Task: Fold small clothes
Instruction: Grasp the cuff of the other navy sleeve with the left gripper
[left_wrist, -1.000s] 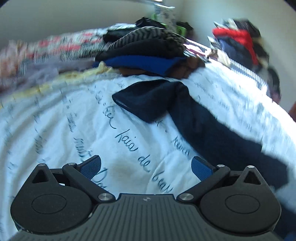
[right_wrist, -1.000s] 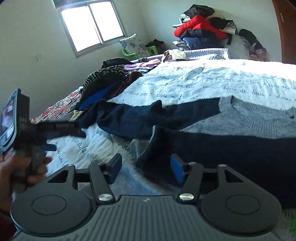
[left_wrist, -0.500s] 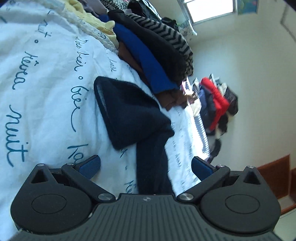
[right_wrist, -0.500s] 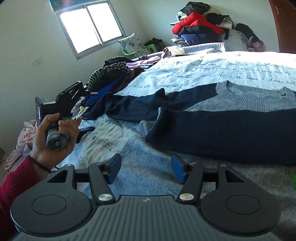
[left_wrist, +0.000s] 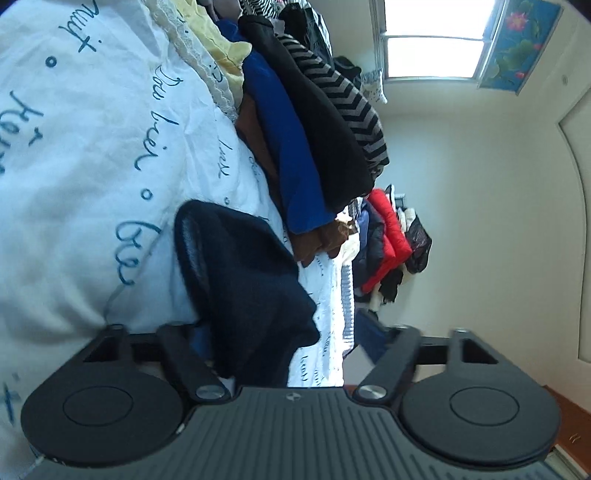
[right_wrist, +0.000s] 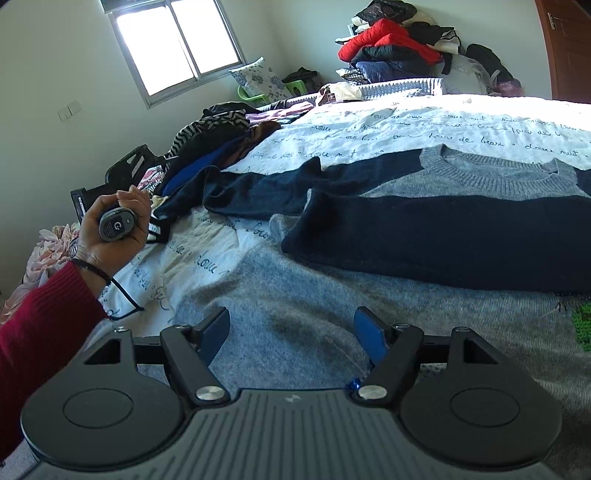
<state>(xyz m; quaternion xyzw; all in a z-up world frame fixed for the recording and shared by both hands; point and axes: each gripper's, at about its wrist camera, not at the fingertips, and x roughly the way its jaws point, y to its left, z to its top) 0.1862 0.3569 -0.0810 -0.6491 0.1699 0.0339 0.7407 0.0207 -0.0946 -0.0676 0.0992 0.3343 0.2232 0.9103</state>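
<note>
Bed (right_wrist: 461, 122) with script-printed cover; the sweater (right_wrist: 424, 236) lies flat, its outstretched navy sleeve (left_wrist: 243, 280) running toward 9 o'clock. Left gripper (left_wrist: 286, 341), nearer, has just been closing, fingers half-wide astride the cuff, not yet pinching. Right gripper (right_wrist: 291, 332), just opening, stands wide over the grey hem.

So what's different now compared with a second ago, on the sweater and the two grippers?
The left gripper rolled onto its side and moved in on the navy sleeve; its jaws have just been closing with the cuff between them, grip not yet clear. The right gripper has just been opening, nothing in it, over the grey hem. The sweater, bedspread and clothes piles stayed put.
</note>
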